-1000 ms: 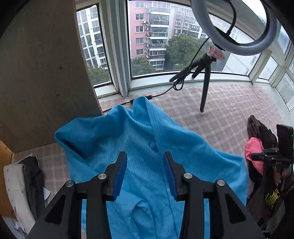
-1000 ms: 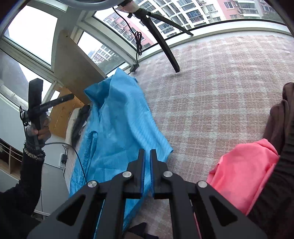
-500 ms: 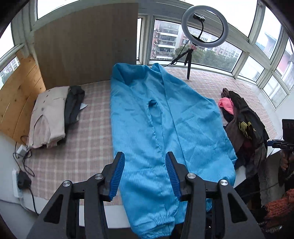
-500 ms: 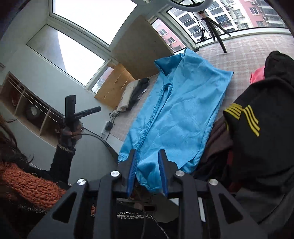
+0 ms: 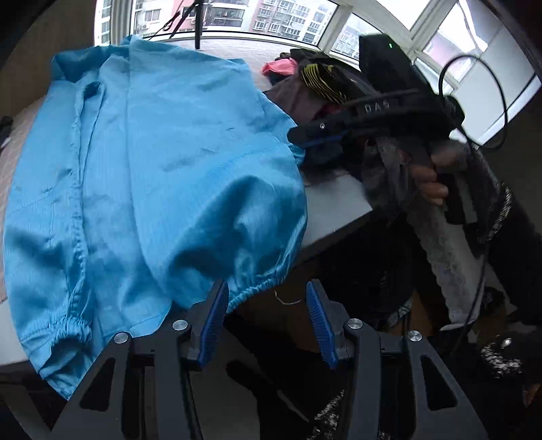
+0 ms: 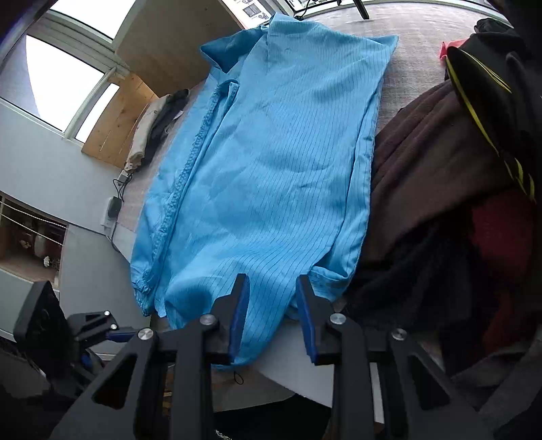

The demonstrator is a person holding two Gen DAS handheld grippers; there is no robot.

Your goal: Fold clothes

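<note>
My blue garment (image 6: 271,162) lies flat on the checked surface (image 6: 420,30), hem hanging over the near edge, windows (image 5: 298,20) behind. My left gripper (image 5: 267,321) stands apart, empty, beside the hem. My right gripper (image 6: 272,316) is closing, hem fabric between unpressed pads. Dark clothes pile (image 6: 457,176) alongside.

The heap of dark clothes (image 6: 450,189) crowds the blue garment (image 6: 271,162) at 3 o'clock, touching its edge. At 9 o'clock there's bare checked cover (image 6: 169,142), with folded clothes (image 6: 152,132) further out.
</note>
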